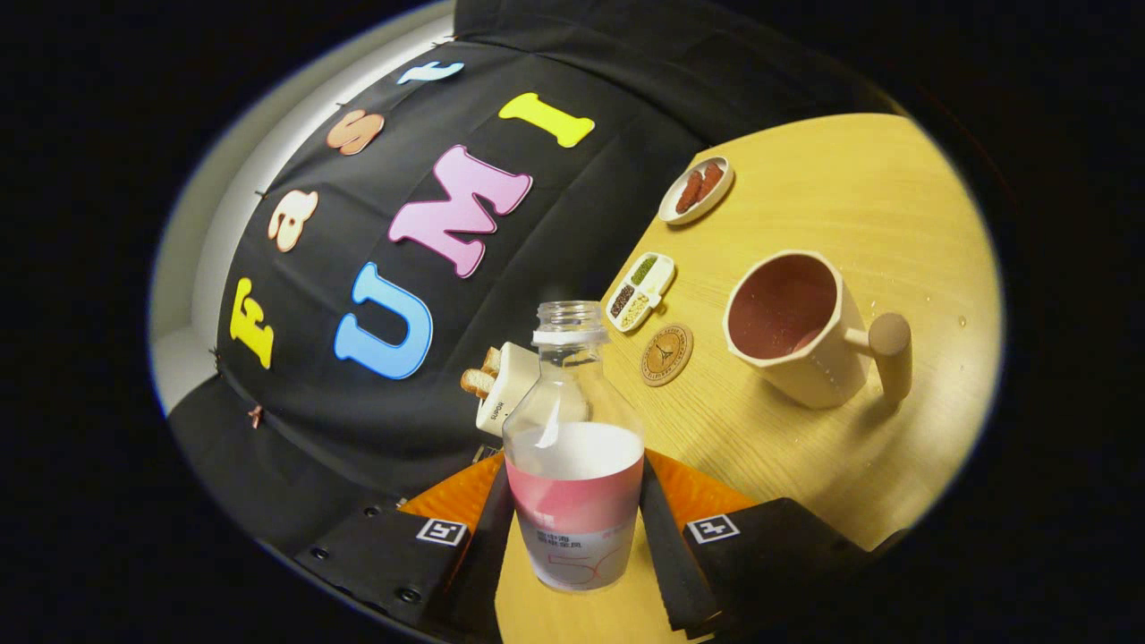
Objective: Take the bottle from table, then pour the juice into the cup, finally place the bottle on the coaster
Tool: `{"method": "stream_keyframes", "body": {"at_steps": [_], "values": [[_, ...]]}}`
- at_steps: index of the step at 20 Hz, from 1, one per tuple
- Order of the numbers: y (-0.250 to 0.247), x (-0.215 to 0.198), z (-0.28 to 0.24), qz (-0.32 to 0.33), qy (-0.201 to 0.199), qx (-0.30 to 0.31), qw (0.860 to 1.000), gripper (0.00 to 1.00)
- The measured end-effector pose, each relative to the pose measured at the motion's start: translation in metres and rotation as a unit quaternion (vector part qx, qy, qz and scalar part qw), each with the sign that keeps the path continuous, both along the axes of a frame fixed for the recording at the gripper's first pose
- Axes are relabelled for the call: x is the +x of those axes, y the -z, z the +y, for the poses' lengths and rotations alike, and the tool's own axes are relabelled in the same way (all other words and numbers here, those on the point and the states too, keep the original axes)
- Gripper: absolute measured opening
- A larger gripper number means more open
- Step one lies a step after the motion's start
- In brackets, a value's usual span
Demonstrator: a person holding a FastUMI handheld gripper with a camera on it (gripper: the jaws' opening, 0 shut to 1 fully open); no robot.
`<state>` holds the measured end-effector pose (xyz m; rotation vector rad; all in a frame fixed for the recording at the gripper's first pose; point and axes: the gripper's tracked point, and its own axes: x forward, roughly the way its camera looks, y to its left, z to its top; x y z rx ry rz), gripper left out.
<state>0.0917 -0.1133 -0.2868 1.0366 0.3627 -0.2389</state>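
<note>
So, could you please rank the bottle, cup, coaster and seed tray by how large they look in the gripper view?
Largest to smallest:
1. Bottle, gripped in the tool; nearness inflates it
2. Cup
3. Coaster and seed tray: too alike to rank

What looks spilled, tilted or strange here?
Small droplets lie on the table beside the cup, perhaps a spill. The claw is shut on the uncapped bottle. The toaster only seems tilted because the whole view is tilted.
</note>
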Motion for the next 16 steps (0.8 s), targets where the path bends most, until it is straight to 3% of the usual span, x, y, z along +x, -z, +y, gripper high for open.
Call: {"method": "stream_keyframes", "body": {"at_steps": [6,16], "values": [[-0.007,0.004,-0.017,-0.01,0.04,0.077,0.996,0.74],[0.004,-0.003,-0.033,-0.002,0.093,0.202,0.975,0.74]]}}
